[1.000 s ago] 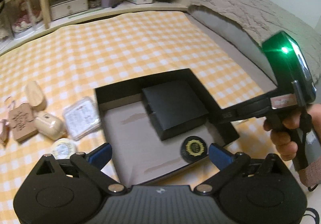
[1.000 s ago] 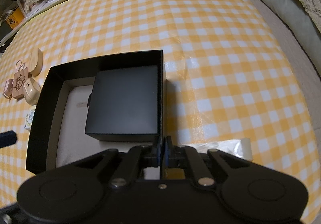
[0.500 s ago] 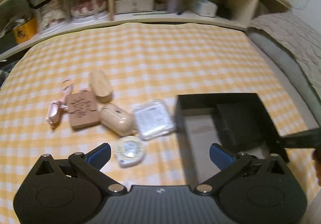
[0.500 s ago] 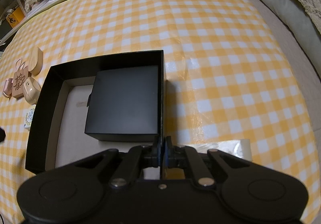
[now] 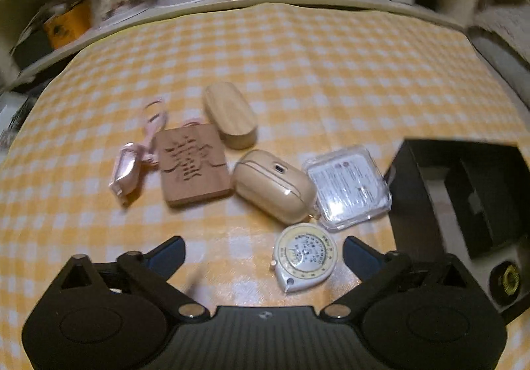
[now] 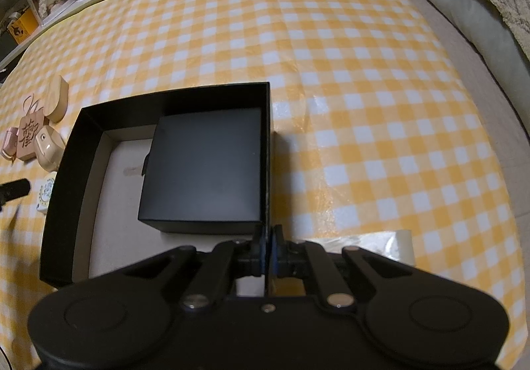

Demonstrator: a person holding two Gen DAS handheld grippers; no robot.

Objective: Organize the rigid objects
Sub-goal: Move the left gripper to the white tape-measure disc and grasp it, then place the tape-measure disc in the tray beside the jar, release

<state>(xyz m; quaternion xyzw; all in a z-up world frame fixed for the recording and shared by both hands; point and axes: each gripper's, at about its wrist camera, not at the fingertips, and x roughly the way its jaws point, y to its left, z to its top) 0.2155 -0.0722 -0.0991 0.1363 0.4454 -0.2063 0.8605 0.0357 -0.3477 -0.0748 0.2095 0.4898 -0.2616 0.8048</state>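
From the left wrist, the left gripper (image 5: 263, 252) hung over the checked cloth (image 5: 298, 72), jaws spread wide but just easing inward, nothing pinched; the round tape measure (image 5: 304, 255) lay between them, untouched, beside the beige case (image 5: 273, 186). From the right wrist, the right gripper (image 6: 266, 247) was clamped on the black box's (image 6: 71, 171) right wall.

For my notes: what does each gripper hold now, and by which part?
Right gripper: clamps the black box by its right side wall. Left gripper: nothing, jaws open.
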